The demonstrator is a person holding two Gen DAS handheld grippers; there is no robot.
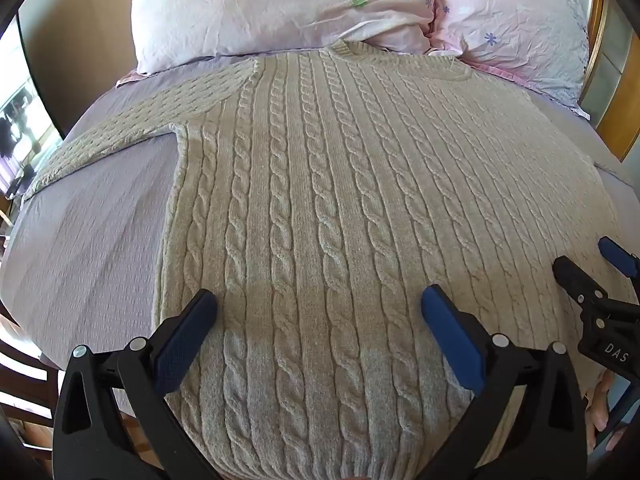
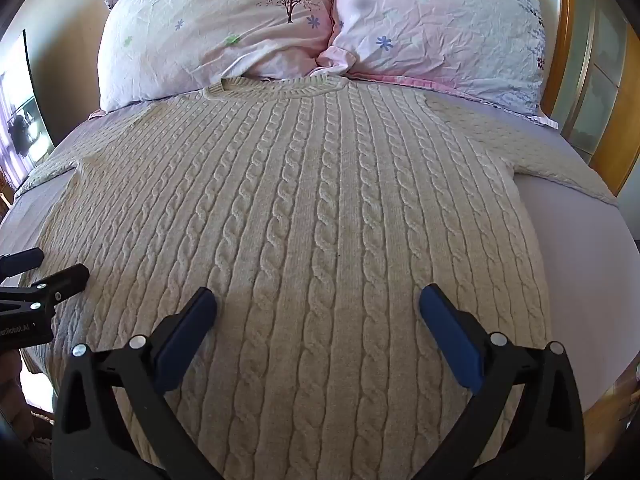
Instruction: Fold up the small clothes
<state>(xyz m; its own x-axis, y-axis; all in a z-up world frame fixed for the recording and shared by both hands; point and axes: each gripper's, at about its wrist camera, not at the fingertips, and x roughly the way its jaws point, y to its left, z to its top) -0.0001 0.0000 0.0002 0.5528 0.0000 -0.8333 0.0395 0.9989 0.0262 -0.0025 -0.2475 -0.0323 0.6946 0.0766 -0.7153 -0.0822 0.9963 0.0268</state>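
Observation:
A cream cable-knit sweater [image 1: 320,200] lies flat and face up on the bed, collar toward the pillows, both sleeves spread out sideways. It also shows in the right wrist view [image 2: 312,208]. My left gripper [image 1: 319,304] is open and empty, hovering over the sweater's lower left part near the hem. My right gripper [image 2: 318,304] is open and empty over the lower right part. The right gripper shows at the right edge of the left wrist view [image 1: 592,268]; the left gripper shows at the left edge of the right wrist view [image 2: 48,268].
A lilac sheet [image 1: 88,232] covers the bed. Two pink flowered pillows [image 1: 280,8] [image 1: 516,28] lean at the head, just beyond the collar. A wooden headboard [image 2: 612,92] stands at the right. The bed's edge runs close below the grippers.

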